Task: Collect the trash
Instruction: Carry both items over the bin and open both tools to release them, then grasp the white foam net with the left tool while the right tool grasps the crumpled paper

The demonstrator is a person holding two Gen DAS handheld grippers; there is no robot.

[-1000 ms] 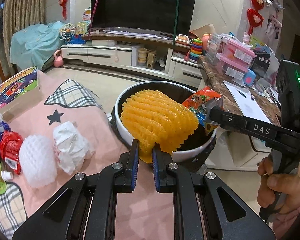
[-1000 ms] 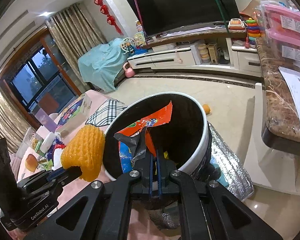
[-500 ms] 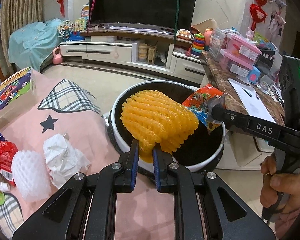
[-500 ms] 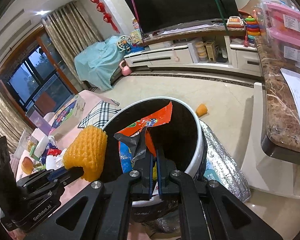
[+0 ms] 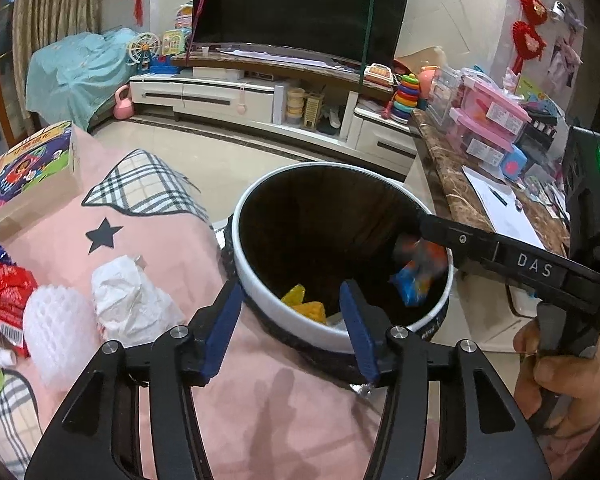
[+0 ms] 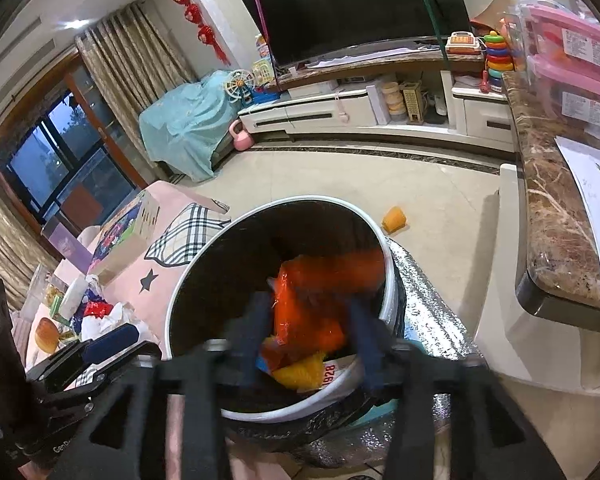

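Both grippers sit over the bin (image 5: 342,332), jaws opening, nothing between the pads on either. Left gripper (image 5: 291,322): fingers wide, empty, pointing down over the near rim. Orange foam net (image 5: 305,306) lies at the bottom of the bin. Right gripper (image 6: 310,334): fingers wide, blurred; the orange snack wrapper (image 6: 306,308) is inside the bin, free of the pads, motion-smeared. Still on my pink cloth (image 5: 152,232) left of the bin: 1 white foam net (image 5: 56,340), 1 crumpled white paper (image 5: 130,304), 1 red wrapper (image 5: 8,300).
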